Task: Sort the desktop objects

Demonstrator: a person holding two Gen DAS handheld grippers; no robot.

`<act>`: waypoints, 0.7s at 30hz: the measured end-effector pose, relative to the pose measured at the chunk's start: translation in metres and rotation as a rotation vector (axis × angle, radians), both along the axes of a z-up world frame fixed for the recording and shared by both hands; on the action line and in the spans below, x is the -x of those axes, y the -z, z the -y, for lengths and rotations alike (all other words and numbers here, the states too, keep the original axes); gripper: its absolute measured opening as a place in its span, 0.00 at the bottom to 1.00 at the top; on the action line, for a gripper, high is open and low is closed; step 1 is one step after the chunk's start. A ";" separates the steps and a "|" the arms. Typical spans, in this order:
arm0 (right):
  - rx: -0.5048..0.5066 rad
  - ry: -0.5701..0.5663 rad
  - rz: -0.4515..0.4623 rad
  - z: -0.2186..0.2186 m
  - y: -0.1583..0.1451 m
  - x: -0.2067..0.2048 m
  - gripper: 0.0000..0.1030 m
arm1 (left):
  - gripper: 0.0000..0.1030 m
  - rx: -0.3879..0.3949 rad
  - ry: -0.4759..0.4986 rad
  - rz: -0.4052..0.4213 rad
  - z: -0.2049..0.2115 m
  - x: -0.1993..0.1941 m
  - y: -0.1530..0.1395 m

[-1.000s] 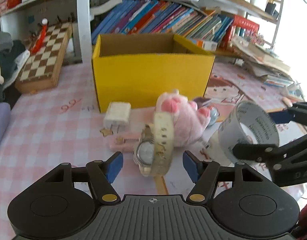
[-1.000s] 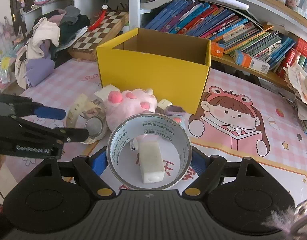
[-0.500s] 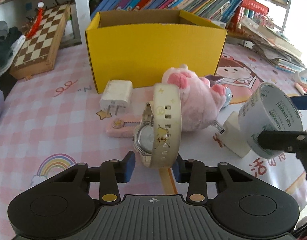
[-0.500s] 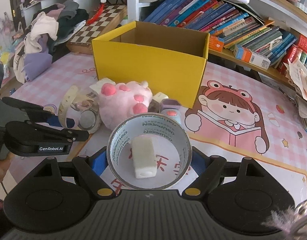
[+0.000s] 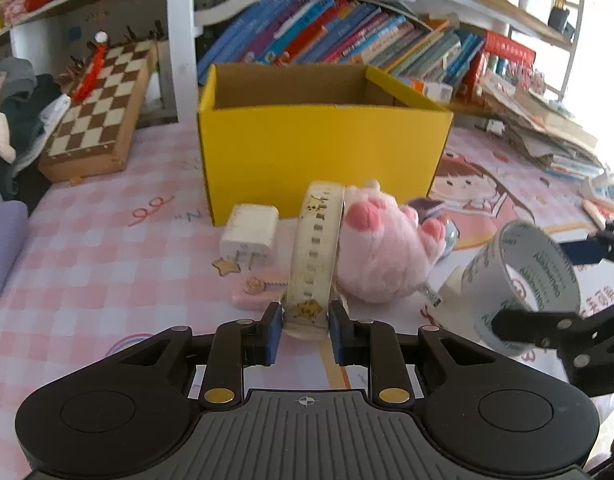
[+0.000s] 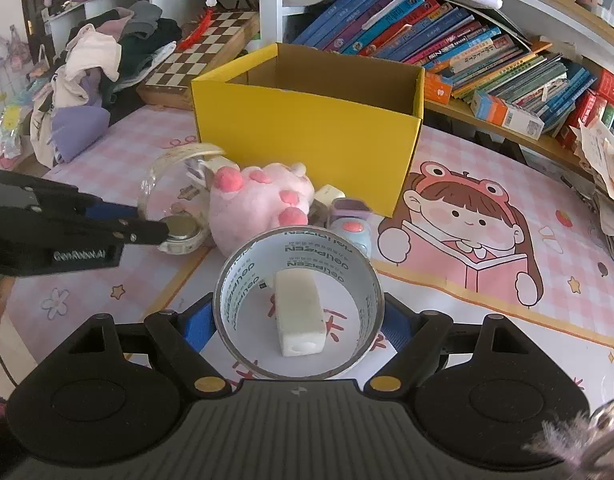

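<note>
My left gripper (image 5: 305,330) is shut on a cream wristwatch (image 5: 315,256), strap upright, lifted a little above the table; it also shows in the right wrist view (image 6: 175,216). My right gripper (image 6: 297,320) is shut on a roll of grey tape (image 6: 299,304), held above the table; the roll shows at the right of the left wrist view (image 5: 523,284). An open yellow cardboard box (image 5: 323,148) stands behind, also in the right wrist view (image 6: 307,124). A pink plush toy (image 5: 383,252) lies in front of it.
A white charger (image 5: 251,232), a pink flat item (image 5: 259,294), a white eraser block (image 6: 299,312) and a small purple-blue toy (image 6: 353,224) lie on the pink mat. A chessboard (image 5: 99,108) and clothes sit left; book shelves stand behind.
My left gripper closed on the wristwatch and lifted it. My right gripper keeps holding the tape roll and has risen a little.
</note>
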State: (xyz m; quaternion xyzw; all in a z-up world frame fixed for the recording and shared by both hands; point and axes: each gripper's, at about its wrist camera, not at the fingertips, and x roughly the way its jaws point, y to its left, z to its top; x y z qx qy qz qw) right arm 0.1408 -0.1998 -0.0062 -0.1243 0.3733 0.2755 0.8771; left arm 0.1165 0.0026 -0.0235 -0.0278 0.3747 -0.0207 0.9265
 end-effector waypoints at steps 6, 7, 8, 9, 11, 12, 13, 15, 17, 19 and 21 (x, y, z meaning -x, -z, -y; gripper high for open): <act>-0.003 0.018 0.017 -0.002 -0.004 0.005 0.79 | 0.03 0.020 -0.024 0.034 -0.010 0.007 -0.013; -0.004 0.020 0.020 -0.003 -0.005 0.005 0.79 | 0.00 0.026 -0.023 0.040 -0.011 0.008 -0.014; -0.004 0.019 0.022 -0.004 -0.005 0.006 0.79 | 0.00 0.034 -0.021 0.046 -0.013 0.009 -0.016; -0.004 0.019 0.023 -0.005 -0.006 0.007 0.79 | 0.00 0.030 -0.017 0.056 -0.013 0.010 -0.018; -0.003 0.018 0.025 -0.006 -0.006 0.009 0.79 | 0.00 0.022 -0.009 0.070 -0.012 0.012 -0.021; -0.003 0.019 0.027 -0.007 -0.007 0.010 0.79 | 0.00 0.021 -0.004 0.072 -0.012 0.013 -0.021; -0.003 0.020 0.030 -0.008 -0.007 0.011 0.79 | 0.00 0.022 -0.002 0.072 -0.013 0.014 -0.021; -0.005 0.025 0.034 -0.009 -0.008 0.013 0.79 | 0.00 0.025 -0.001 0.070 -0.015 0.015 -0.020; -0.006 0.030 0.035 -0.010 -0.009 0.015 0.79 | 0.00 0.027 -0.004 0.070 -0.017 0.017 -0.020; -0.006 0.030 0.033 -0.011 -0.008 0.016 0.79 | 0.00 0.027 -0.008 0.070 -0.018 0.019 -0.020; -0.004 0.027 0.032 -0.013 -0.008 0.018 0.79 | 0.00 0.027 -0.011 0.066 -0.020 0.020 -0.020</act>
